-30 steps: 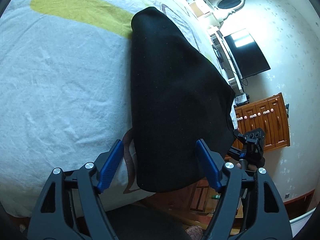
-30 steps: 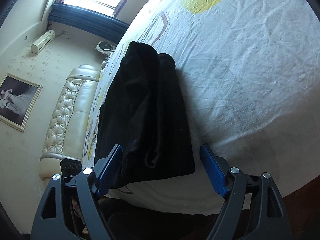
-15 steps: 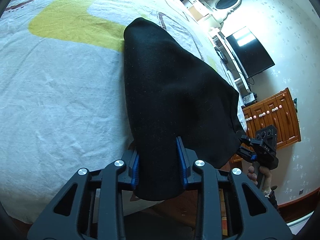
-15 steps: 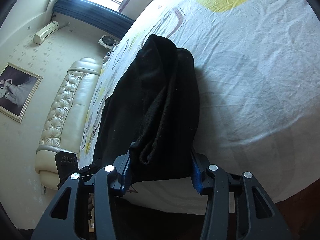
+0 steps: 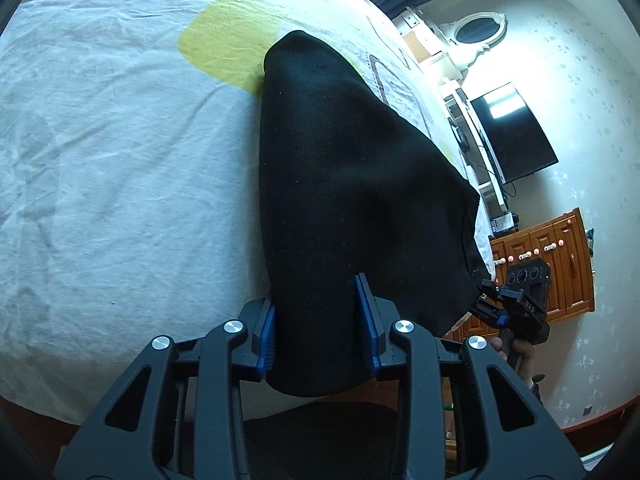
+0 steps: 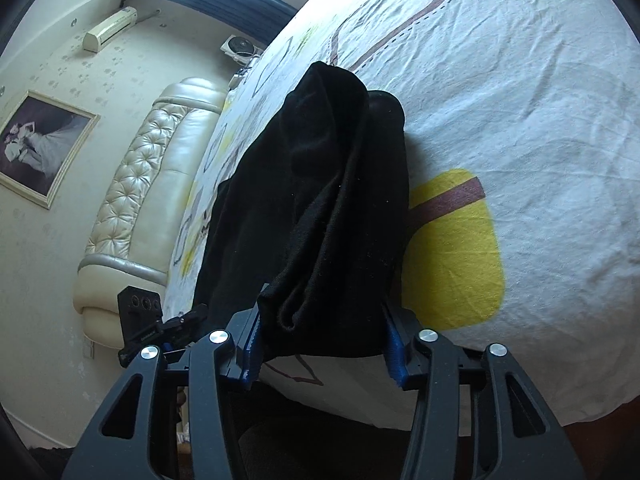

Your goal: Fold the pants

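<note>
Black pants (image 5: 352,168) lie folded lengthwise on the bed, with their near end lifted off the sheet. My left gripper (image 5: 316,304) has one corner of that end bunched between its blue pads; the pads press on the cloth while the jaws are opening slightly. My right gripper (image 6: 324,320) pinches the other corner of the pants (image 6: 320,184), a thick roll of layers, and its jaws are also easing apart. Each gripper shows in the other's view: the right gripper (image 5: 496,308) at the pants' right corner, the left gripper (image 6: 184,320) at the left.
The bed sheet (image 5: 120,160) is white with yellow patches and brown lines, and its near edge runs below the grippers. A padded headboard (image 6: 140,200) stands to the left, a TV (image 5: 512,132) and a wooden cabinet (image 5: 560,264) to the right. A hand (image 5: 516,352) holds the right gripper.
Both grippers went from wide open around the pants' near end to clamped on it. They have carried that end forward over the bed, and the cloth now bulges upward.
</note>
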A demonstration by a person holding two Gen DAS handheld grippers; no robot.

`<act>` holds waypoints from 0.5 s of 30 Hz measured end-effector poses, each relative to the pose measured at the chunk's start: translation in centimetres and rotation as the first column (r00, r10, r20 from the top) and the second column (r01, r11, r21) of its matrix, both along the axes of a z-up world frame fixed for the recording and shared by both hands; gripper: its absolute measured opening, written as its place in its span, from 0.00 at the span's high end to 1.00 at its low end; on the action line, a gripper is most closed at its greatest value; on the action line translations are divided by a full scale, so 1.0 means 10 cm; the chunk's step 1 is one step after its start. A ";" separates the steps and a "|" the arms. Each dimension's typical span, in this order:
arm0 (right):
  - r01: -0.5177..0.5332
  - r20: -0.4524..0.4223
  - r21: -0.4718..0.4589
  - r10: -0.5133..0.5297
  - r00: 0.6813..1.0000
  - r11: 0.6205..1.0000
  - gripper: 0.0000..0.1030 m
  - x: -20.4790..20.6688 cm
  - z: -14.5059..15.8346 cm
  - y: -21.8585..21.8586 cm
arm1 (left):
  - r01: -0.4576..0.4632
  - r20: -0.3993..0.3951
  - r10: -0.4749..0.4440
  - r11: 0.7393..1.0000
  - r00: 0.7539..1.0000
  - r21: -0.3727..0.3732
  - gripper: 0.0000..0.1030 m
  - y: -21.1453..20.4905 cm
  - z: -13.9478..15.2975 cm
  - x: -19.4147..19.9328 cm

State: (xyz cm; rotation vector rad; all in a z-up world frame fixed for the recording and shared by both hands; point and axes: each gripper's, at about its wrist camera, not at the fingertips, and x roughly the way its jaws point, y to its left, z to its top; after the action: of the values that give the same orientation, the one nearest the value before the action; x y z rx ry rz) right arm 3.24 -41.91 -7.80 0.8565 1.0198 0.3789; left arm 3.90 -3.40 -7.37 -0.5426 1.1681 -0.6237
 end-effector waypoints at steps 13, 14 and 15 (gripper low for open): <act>0.062 0.064 0.062 -0.066 0.996 0.996 0.21 0.43 0.05 -0.51 | -0.055 0.015 0.056 0.998 0.998 -0.042 0.19 0.29 -0.04 0.54; 0.054 0.057 0.075 -0.058 0.997 0.996 0.21 0.52 0.01 -0.49 | -0.056 0.021 0.057 0.998 0.998 -0.041 0.19 0.27 -0.04 0.64; 0.053 0.049 0.082 -0.057 0.997 0.995 0.21 0.61 -0.03 -0.47 | -0.053 0.022 0.054 0.998 0.998 -0.046 0.19 0.24 -0.04 0.72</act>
State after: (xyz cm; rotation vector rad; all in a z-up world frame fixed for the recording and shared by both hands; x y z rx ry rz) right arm 9.34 -46.59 -8.09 0.9411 0.9367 0.3950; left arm 11.09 -1.03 -7.73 -0.6017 1.1162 -0.6102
